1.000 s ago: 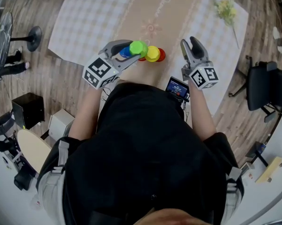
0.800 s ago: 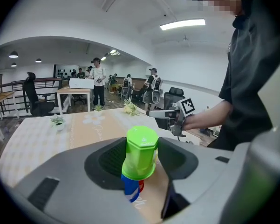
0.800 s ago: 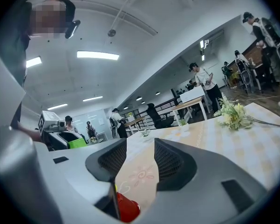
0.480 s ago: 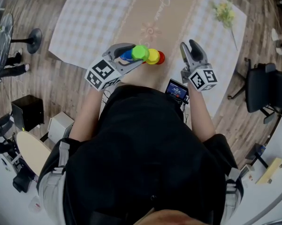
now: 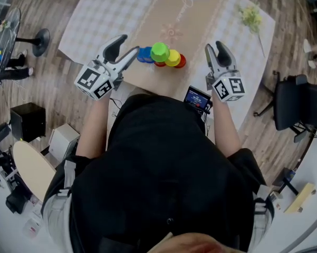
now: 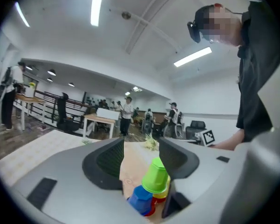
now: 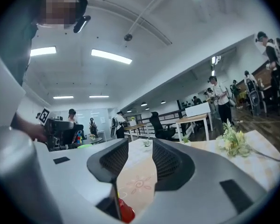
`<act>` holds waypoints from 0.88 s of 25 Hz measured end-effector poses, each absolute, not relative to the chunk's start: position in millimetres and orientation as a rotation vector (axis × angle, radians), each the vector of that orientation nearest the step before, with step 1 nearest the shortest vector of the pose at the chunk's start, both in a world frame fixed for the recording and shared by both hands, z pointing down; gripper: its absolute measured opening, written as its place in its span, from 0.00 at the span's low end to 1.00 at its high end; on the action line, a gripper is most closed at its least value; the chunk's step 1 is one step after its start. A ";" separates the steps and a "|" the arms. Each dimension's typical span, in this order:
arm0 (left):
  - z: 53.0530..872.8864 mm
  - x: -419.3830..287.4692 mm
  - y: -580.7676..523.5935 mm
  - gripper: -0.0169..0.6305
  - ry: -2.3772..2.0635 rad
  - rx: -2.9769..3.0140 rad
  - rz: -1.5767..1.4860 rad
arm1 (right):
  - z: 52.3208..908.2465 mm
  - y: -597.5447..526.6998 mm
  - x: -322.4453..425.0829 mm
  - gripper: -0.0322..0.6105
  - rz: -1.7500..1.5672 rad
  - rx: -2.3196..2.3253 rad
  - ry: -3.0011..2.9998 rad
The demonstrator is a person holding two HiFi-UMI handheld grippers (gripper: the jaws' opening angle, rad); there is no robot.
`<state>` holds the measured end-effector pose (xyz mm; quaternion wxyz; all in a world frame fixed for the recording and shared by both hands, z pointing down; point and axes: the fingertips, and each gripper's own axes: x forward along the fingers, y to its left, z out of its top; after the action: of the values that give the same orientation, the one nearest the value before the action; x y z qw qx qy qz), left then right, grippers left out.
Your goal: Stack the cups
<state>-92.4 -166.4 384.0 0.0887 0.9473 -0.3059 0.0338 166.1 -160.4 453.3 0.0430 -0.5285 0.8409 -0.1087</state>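
A cluster of small cups stands near the table's front edge. The green cup (image 5: pixel 159 51) sits upside down over the yellow one (image 5: pixel 173 59), with the blue cup (image 5: pixel 144 54) to its left and the red cup (image 5: pixel 181 62) to its right. My left gripper (image 5: pixel 123 48) is open just left of the blue cup; its jaws have just been opening and hold nothing. In the left gripper view the green cup (image 6: pixel 157 175) and blue cup (image 6: pixel 141 199) lie beyond the empty gripper (image 6: pixel 140 146). My right gripper (image 5: pixel 215 50) is open right of the cups, its jaws just closing a little on nothing.
A checked tablecloth (image 5: pixel 108 15) with a tan runner covers the table. A sprig of flowers (image 5: pixel 251 12) lies at the far right. A small device with a lit screen (image 5: pixel 198 99) sits at the near edge. An office chair (image 5: pixel 295 101) stands to the right.
My left gripper has drawn back to the left and up, away from the green cup, which stays on the cluster. The right gripper has risen slightly.
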 end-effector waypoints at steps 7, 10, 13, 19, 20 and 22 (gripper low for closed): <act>382.7 -144.0 -139.6 0.23 -1.190 2.769 -0.054 | 427.7 -125.4 152.5 0.13 -0.136 -1.686 2.650; 391.0 -149.3 -119.5 0.11 -1.208 2.766 -0.070 | 425.0 -106.6 145.0 0.07 -0.137 -1.679 2.650; 402.4 -152.7 -101.7 0.05 -1.227 2.756 -0.064 | 430.6 -87.2 135.7 0.07 -0.151 -1.687 2.666; 417.0 -159.4 -56.8 0.04 -1.197 2.795 -0.028 | 438.0 -37.7 113.1 0.07 -0.168 -1.728 2.671; 418.2 -161.3 -47.3 0.03 -1.190 2.800 -0.019 | 438.5 -28.4 109.8 0.07 -0.180 -1.741 2.660; 420.1 -167.5 -24.5 0.04 -1.187 2.806 -0.005 | 439.0 -5.8 102.3 0.07 -0.195 -1.769 2.637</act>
<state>-167.5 -24.5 420.1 0.0474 0.9200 -0.3891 -0.0016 102.3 -5.8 439.0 -0.0199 -0.5558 0.8288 -0.0614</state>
